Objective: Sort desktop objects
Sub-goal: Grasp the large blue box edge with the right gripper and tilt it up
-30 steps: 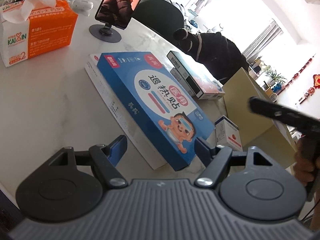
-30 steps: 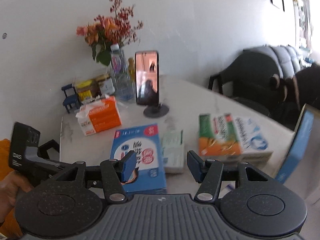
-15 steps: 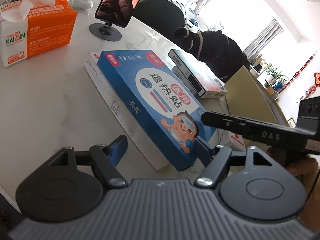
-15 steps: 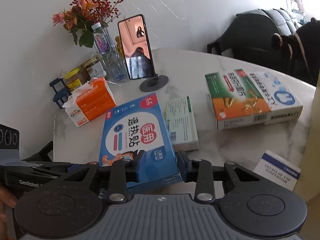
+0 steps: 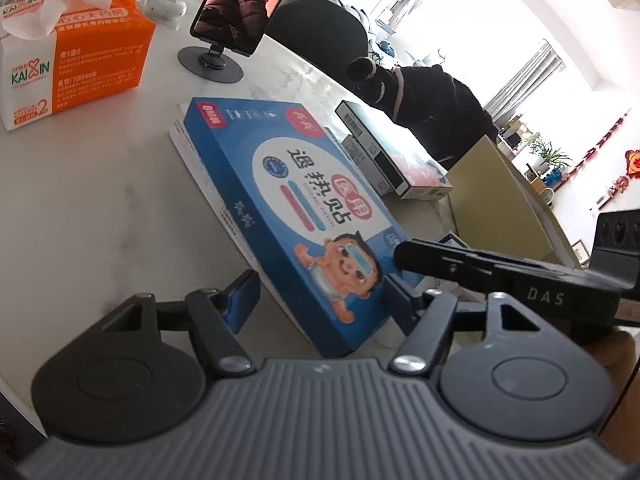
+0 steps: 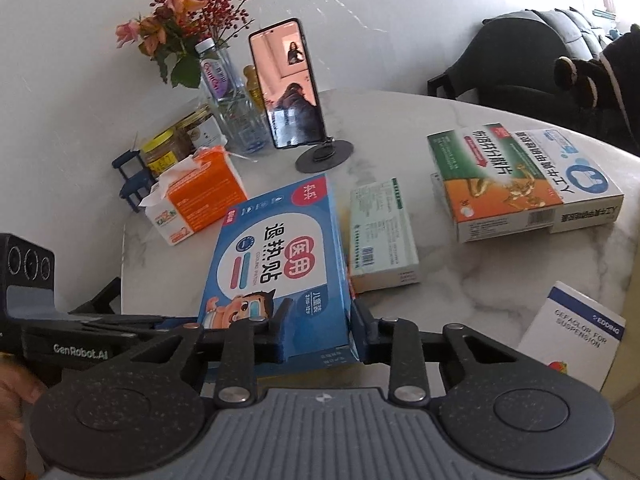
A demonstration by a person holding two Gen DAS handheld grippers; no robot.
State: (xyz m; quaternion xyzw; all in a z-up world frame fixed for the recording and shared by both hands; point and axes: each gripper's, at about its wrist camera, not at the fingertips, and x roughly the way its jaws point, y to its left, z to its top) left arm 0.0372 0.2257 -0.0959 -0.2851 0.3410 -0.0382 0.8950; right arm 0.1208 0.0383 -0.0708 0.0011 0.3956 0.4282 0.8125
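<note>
Gripping blue box [image 6: 276,256], right tool [image 6: 318,330]; left tool [image 5: 320,300] gapes.

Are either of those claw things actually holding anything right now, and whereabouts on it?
The right gripper has its jaws around the near right corner of the blue box, though a firm clamp can't be confirmed. The left gripper is open, holding nothing.

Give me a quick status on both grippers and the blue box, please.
Right gripper fingers astride the blue box corner. Left gripper open, empty, just behind it. Green-white box sits close beside.
</note>
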